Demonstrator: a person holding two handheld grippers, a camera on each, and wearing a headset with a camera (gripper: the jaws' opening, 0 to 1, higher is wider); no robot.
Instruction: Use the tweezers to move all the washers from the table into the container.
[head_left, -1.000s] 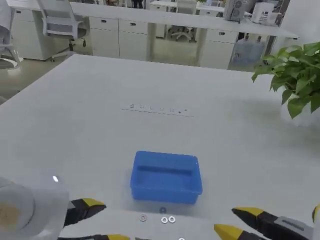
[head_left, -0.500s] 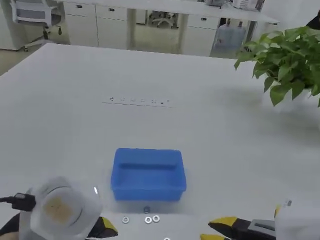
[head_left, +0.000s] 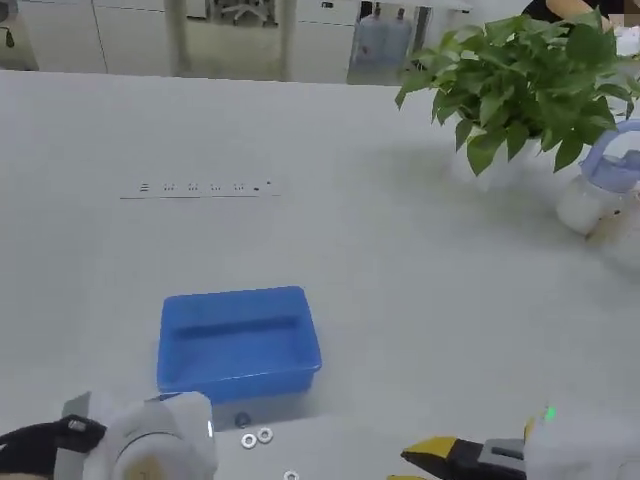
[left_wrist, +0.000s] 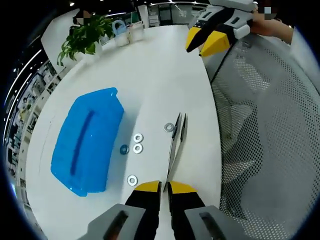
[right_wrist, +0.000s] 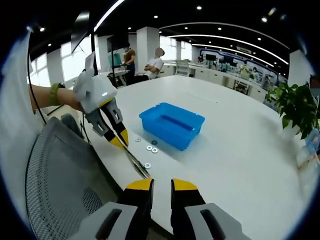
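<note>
Across the head view, the whole picture has swung right since 1 second ago, which is my own head turning and not the bench shifting. I see nothing inside the blue container (head_left: 238, 345). The washers (head_left: 257, 437) lie just in front of its near wall in the same cluster as before, so none has gone in yet. The right gripper (head_left: 432, 458) pokes in at the lower right.

From the left gripper view, the left gripper (left_wrist: 164, 187) has its jaws pinched almost together on the butt of the tweezers (left_wrist: 175, 145). Their tips rest on the table (left_wrist: 165, 75), right beside 1 washer. 3 more silver ones and 1 dark ring (left_wrist: 124, 149) lie between the tweezers and the container. I cannot tell whether the tips have that washer nipped.

From the right gripper view, the right gripper's jaws stand a narrow gap apart with nothing between them, well back from the washers. I judge the first pick-up is the step in hand.
</note>
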